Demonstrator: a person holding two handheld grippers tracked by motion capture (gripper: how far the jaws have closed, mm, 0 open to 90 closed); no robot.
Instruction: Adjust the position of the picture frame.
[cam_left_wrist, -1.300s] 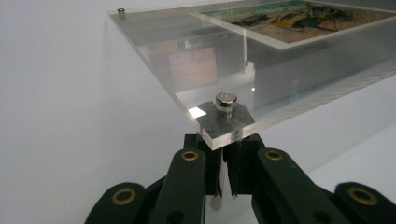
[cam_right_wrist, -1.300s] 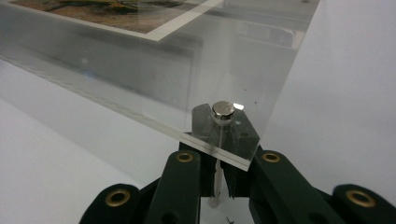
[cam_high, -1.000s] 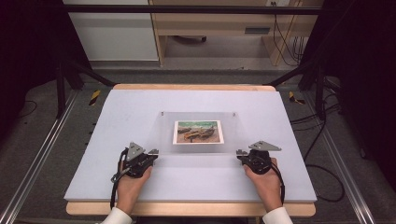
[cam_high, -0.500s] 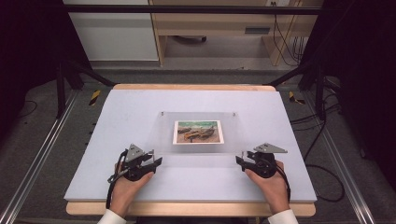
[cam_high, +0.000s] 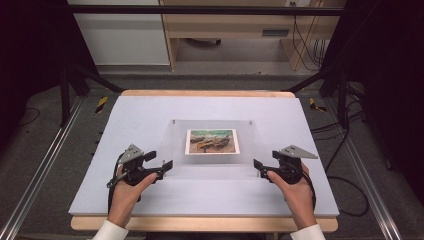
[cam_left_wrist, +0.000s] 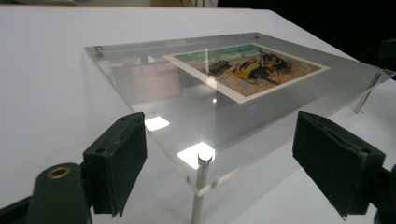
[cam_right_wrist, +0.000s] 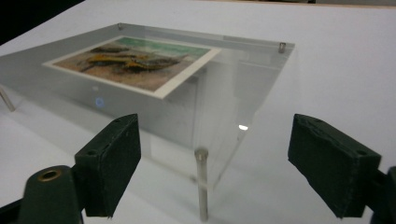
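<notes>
A clear acrylic plate (cam_high: 212, 162) stands on short metal posts in the middle of the white table (cam_high: 150, 115), with a picture of boats (cam_high: 212, 141) held in it. My left gripper (cam_high: 167, 165) is open at the plate's near left corner. In the left gripper view that corner post (cam_left_wrist: 201, 186) stands between the open left gripper's (cam_left_wrist: 224, 161) pads (cam_left_wrist: 116, 161), untouched. My right gripper (cam_high: 258, 166) is open at the near right corner. The right gripper view shows that corner's post (cam_right_wrist: 201, 184) between the open right gripper's (cam_right_wrist: 224, 163) pads (cam_right_wrist: 334, 161).
The white board lies on a wooden tabletop whose front edge (cam_high: 200, 224) is close to the person's wrists. Metal rails (cam_high: 40, 170) run along the floor on both sides. A cabinet (cam_high: 120, 35) and cables (cam_high: 345, 150) lie beyond the table.
Both hands dipped slightly toward the person and came back up to the plate's near corners. The right gripper ended a little farther right. The plate has not moved.
</notes>
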